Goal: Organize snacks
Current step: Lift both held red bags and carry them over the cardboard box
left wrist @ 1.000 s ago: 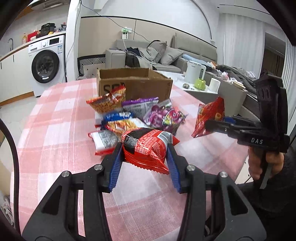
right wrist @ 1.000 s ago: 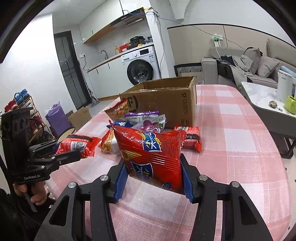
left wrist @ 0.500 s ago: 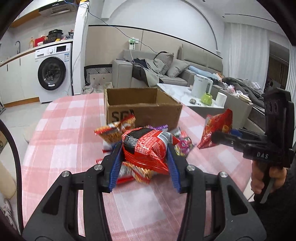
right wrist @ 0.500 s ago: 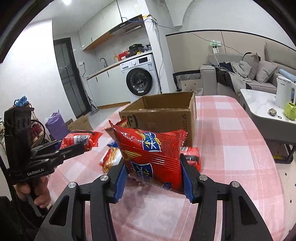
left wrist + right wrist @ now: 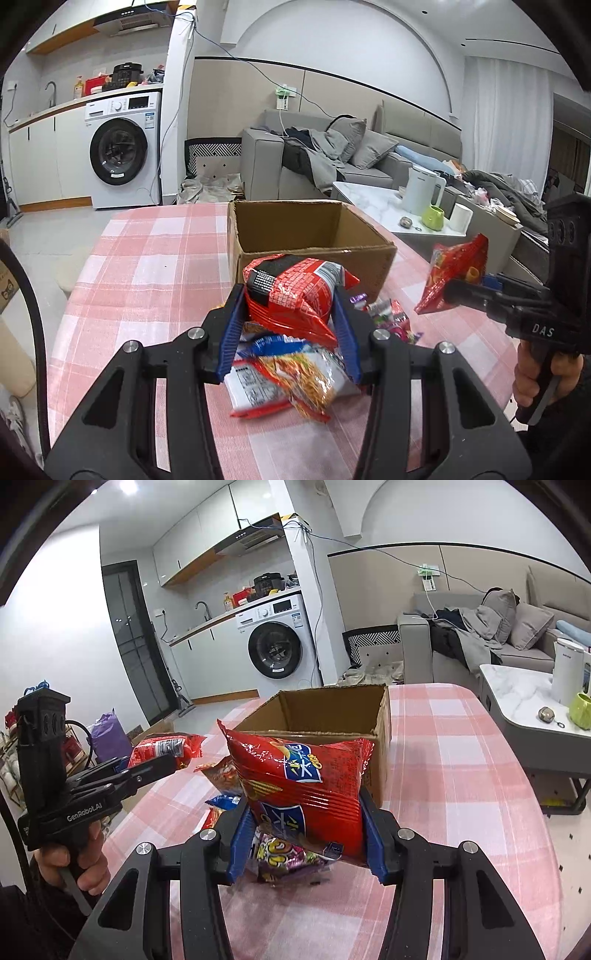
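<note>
My left gripper [image 5: 290, 297] is shut on a red, black and grey snack packet [image 5: 295, 291], held above a pile of loose packets [image 5: 291, 373] just short of the open cardboard box [image 5: 310, 229]. In the right wrist view my right gripper [image 5: 304, 801] is shut on a red chip bag [image 5: 299, 786], also in the air in front of the box [image 5: 332, 712], whose inside looks bare. Each view shows the other gripper from the side: the right gripper [image 5: 452, 290] with its red bag [image 5: 456, 269], and the left gripper [image 5: 166, 764] with its red packet [image 5: 166, 746].
The box and snacks rest on a table with a pink checked cloth [image 5: 147, 266]. A purple candy packet [image 5: 280, 856] lies under the right gripper. Beyond the table stand a washing machine [image 5: 122, 151], a grey sofa [image 5: 314, 166] and a low marble table [image 5: 524, 686] with a kettle.
Both grippers have risen with their packets and come closer to the box, so its open inside now shows. The loose packets now lie beneath the grippers. Both grips are unchanged.
</note>
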A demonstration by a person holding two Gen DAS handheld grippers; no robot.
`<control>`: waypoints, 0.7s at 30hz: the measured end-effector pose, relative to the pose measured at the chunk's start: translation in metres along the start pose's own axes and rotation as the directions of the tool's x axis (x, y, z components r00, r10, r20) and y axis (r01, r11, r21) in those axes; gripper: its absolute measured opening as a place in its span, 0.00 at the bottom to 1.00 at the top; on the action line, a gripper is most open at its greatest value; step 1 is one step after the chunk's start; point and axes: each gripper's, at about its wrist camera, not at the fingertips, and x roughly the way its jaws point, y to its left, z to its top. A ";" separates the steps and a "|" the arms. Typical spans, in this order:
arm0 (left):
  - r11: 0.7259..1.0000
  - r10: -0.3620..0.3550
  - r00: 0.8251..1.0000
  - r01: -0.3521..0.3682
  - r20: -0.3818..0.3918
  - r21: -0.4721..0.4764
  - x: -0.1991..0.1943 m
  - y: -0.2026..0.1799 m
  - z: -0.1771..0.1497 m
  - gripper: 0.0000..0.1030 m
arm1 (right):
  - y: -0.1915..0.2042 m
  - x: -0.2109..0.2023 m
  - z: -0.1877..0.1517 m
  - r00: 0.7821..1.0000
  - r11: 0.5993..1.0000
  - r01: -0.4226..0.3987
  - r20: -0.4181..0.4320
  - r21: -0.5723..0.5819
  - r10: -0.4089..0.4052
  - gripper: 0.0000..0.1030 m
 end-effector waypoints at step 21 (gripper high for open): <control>1.000 0.022 1.000 -0.022 0.002 0.013 0.065 0.006 0.049 0.42 | -0.006 0.037 0.042 1.000 1.000 0.000 -0.006 -0.011 0.000 0.51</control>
